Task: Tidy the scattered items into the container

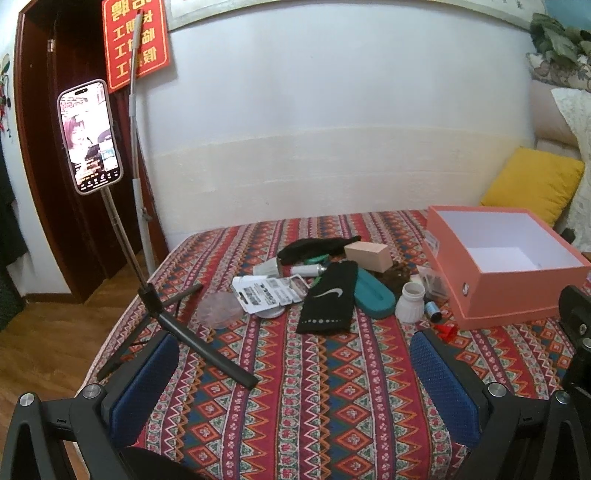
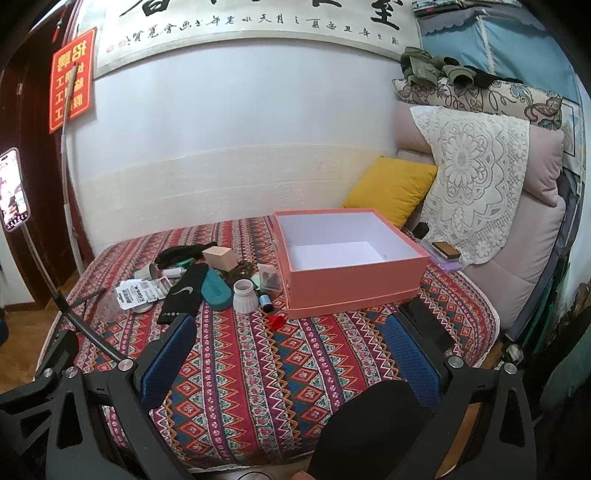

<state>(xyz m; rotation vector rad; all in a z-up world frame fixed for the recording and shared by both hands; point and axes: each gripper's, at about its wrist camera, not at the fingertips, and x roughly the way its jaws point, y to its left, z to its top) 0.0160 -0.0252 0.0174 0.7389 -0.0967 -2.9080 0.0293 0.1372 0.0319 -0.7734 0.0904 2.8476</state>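
I found both tools hovering over the near part of the bed, nothing between their blue pads. The left gripper [image 1: 295, 373] stood spread wide; the right gripper [image 2: 291, 354] likewise.

The landmark was the open salmon-pink cardboard box [image 2: 354, 291], white inside and holding nothing I could see. The scattered items lay in one cluster just left of the box: a white ribbed plastic jar [image 2: 245, 295] and a small blue bottle [image 2: 265, 301] nearest its left wall, a small red plastic piece [image 2: 276, 320] by its near-left corner, then a teal oval case [image 2: 217, 290], a black sock [image 2: 183, 293], a tan rectangular block [image 2: 219, 257] and white blister cards [image 2: 142, 291] farthest left.

The cluster lay ahead of both tools. I judged the left one squarer to it, the box sitting ahead of the right. The sock's long axis ran roughly toward me.

Legible marks: a white Nike swoosh on the sock. The cards' print, the red wall sign [image 2: 72, 81] and the calligraphy scroll [image 2: 258, 22] I could not read reliably.
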